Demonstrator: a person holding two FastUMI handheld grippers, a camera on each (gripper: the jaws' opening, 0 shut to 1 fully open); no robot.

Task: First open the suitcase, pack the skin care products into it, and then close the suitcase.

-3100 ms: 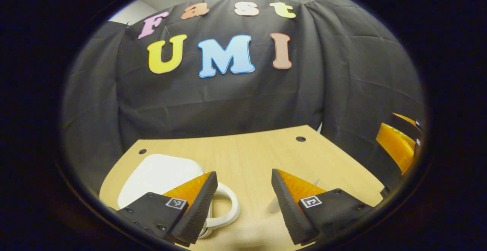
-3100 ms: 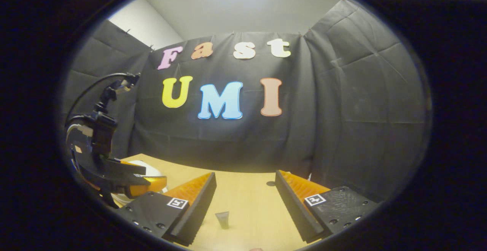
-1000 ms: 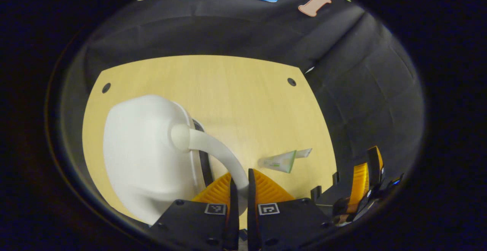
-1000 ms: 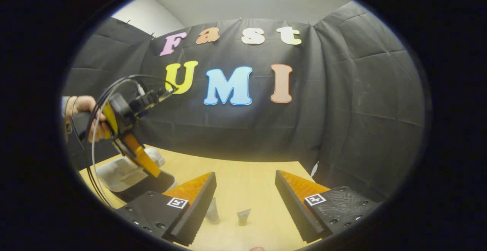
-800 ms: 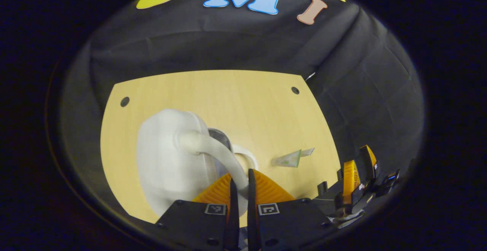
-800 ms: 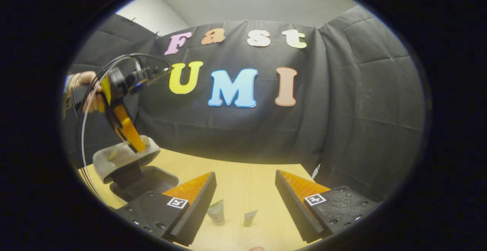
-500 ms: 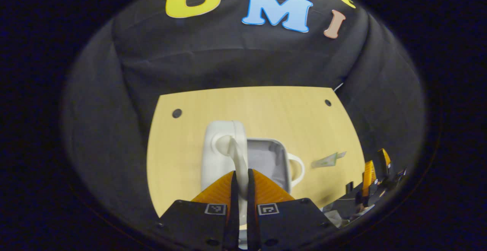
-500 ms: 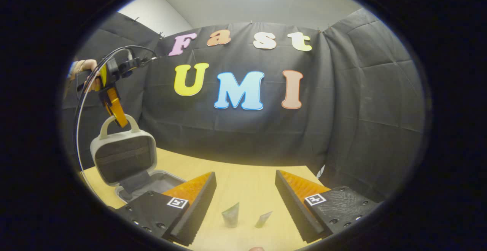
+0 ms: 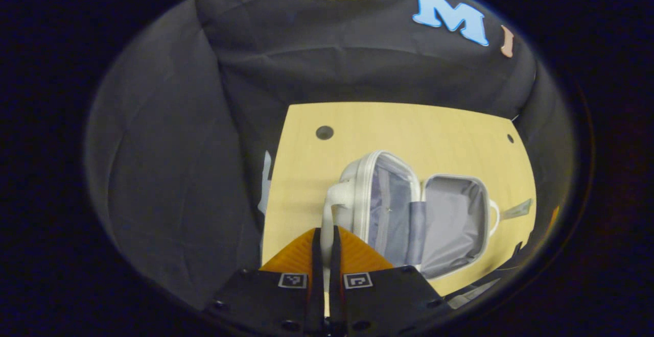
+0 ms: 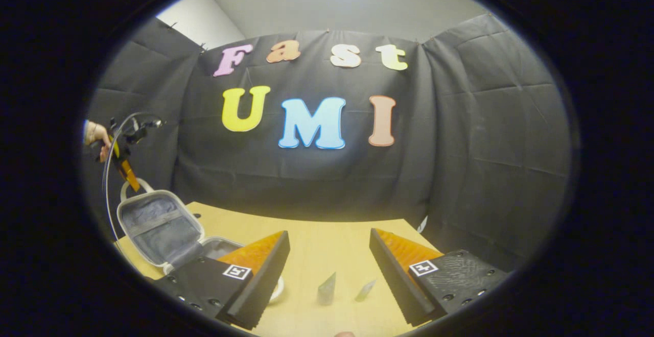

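Pinching the lid's looped handle (image 9: 331, 205), left tool (image 9: 324, 235) — suitcase (image 9: 434, 224) open (soft grey lining), right tool (image 10: 329, 255) spread.

small white suitcase (image 9: 439, 214) lies open on the desk (image 9: 409, 127), grey lining exposed; lid (image 10: 156, 227) tilted back past upright, its white handle (image 9: 332, 207) raised. two skin care tubes (image 10: 327, 288) lie on the desk just beside each other, near the suitcase.

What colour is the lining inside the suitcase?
Grey fabric lining, inside a white suitcase; clearest in the left gripper view.
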